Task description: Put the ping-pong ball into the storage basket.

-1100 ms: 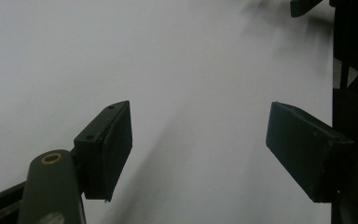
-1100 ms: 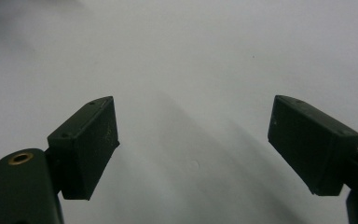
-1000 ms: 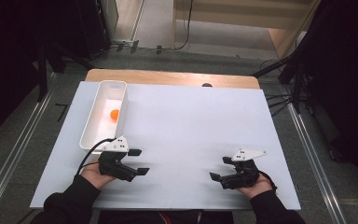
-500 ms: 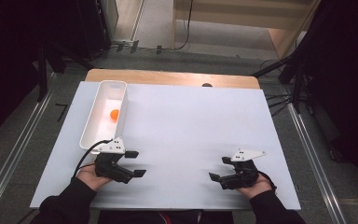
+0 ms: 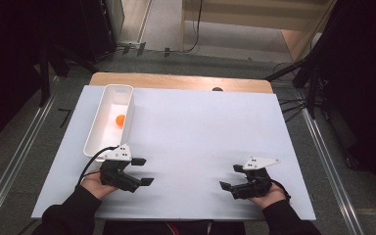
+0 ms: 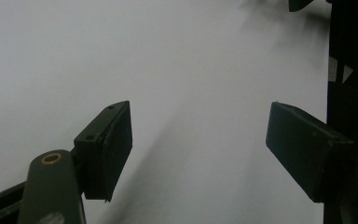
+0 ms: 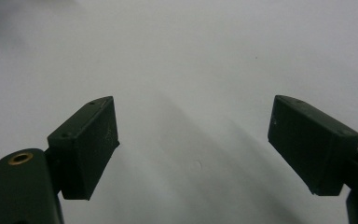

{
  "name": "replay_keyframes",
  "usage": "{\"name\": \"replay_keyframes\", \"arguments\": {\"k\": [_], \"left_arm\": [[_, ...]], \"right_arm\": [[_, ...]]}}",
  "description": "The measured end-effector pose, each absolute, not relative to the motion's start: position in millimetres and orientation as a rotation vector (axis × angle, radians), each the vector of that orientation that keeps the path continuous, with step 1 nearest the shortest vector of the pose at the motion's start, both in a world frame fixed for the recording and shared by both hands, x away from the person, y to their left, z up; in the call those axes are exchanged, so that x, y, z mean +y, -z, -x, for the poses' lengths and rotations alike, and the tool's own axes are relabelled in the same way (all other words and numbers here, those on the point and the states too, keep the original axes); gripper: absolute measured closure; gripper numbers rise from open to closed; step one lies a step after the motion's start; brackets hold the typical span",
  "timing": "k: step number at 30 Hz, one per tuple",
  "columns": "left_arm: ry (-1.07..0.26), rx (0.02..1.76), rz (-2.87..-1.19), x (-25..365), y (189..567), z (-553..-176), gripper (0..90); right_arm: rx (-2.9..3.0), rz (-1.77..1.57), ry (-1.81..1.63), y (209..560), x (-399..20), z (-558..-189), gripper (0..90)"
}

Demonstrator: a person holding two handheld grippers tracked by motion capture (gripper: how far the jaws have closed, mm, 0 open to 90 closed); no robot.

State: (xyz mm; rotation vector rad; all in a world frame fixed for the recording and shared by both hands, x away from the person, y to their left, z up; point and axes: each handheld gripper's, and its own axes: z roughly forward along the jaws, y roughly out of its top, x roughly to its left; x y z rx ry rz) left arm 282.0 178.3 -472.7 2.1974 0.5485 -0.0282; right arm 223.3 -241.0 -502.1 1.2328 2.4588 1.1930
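2 grippers, left [image 5: 142, 171] and right [image 5: 231, 177]: jaws apart, empty. 1 tray [image 5: 94, 137], 1 orange ball [image 5: 120, 119] inside.

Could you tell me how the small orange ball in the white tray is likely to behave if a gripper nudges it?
The small orange ball looks round and smooth, so it would probably roll. The long white plastic tray has raised walls that should contain it. It seems light.

Empty, parted hand-held gripper [image 7: 193, 149] over white table [image 7: 205, 56]
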Motion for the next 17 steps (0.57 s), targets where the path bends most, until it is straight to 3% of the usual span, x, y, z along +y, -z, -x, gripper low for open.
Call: {"name": "replay_keyframes", "arguments": {"k": [17], "left_arm": [[0.037, 0.537, -2.208, 175.5, 474.1, -280.4, 23.0]], "right_arm": [[2.425, -1.183, -1.208, 499.5, -243.2, -221.1, 14.8]]}}
